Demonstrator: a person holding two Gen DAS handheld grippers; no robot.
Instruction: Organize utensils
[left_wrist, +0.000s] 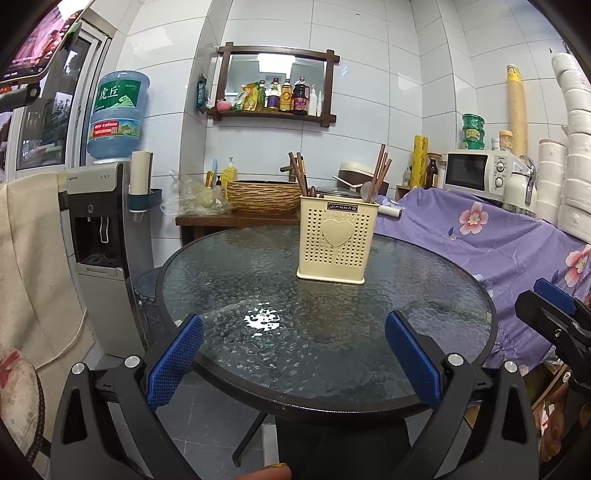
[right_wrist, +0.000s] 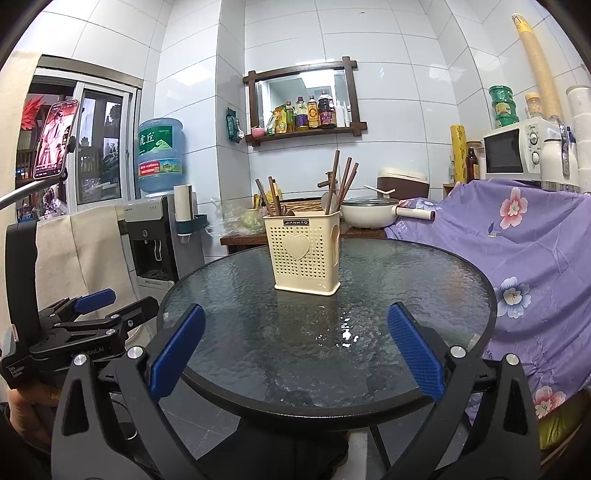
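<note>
A cream perforated utensil holder (left_wrist: 337, 243) with a heart on its front stands upright on the round glass table (left_wrist: 258, 288). It also shows in the right wrist view (right_wrist: 304, 254). Brown chopsticks (left_wrist: 380, 168) and a spoon stick out of it, chopsticks (right_wrist: 345, 181) in two groups. My left gripper (left_wrist: 293, 338) is open and empty at the table's near edge. My right gripper (right_wrist: 295, 332) is open and empty too, beside the left gripper (right_wrist: 110, 306), which shows at the left of the right wrist view.
A water dispenser (left_wrist: 107, 229) stands left of the table. A purple flowered cloth (left_wrist: 498, 243) covers furniture on the right. Behind the table are a woven basin (left_wrist: 264, 194), a white pot (right_wrist: 369, 212) and a microwave (left_wrist: 476, 171).
</note>
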